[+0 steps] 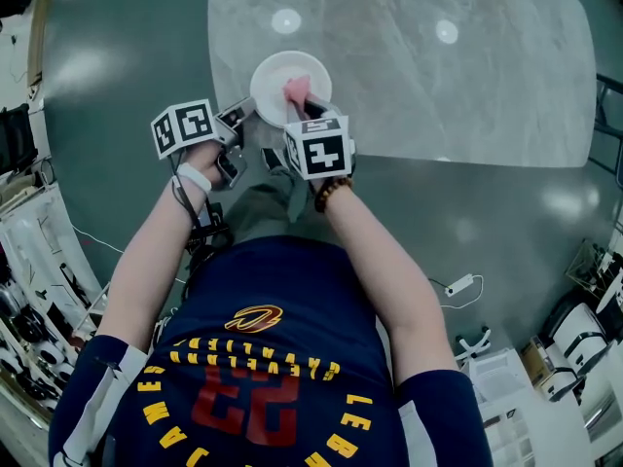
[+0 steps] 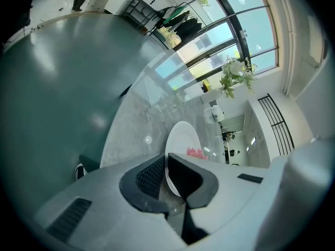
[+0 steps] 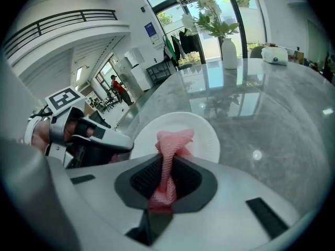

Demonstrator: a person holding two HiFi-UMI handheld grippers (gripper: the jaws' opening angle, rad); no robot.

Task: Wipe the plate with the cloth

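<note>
From the head view, my left tongs [image 1: 251,115] meet the near left rim of the white plate [image 1: 273,78], which sits over the near edge of the pale marble worktop [image 1: 438,86]. My right tongs [image 1: 308,107] come in from the near right, and the pink cloth [image 1: 296,89] lies bunched on the plate's middle, right at their tips. Grey-green floor [image 1: 127,76] lies round the worktop. In the left gripper view, the left tongs [image 2: 167,174] are closed on the plate's rim [image 2: 181,139], one dark pad on each face of it, and a bit of the cloth [image 2: 196,153] shows beyond the right jaw. I cannot tell whether the plate rests on the worktop [image 2: 137,120] or is lifted off it. In the right gripper view, the right tongs [image 3: 166,178] are clamped on the cloth [image 3: 174,141]. It runs as a twisted strand between the pads and its free end is wadded against the plate [image 3: 205,136]. The left tongs [image 3: 99,138] touch the plate's left rim, and a vase [image 3: 229,52] of flowers stands far back on the worktop [image 3: 272,114].
</note>
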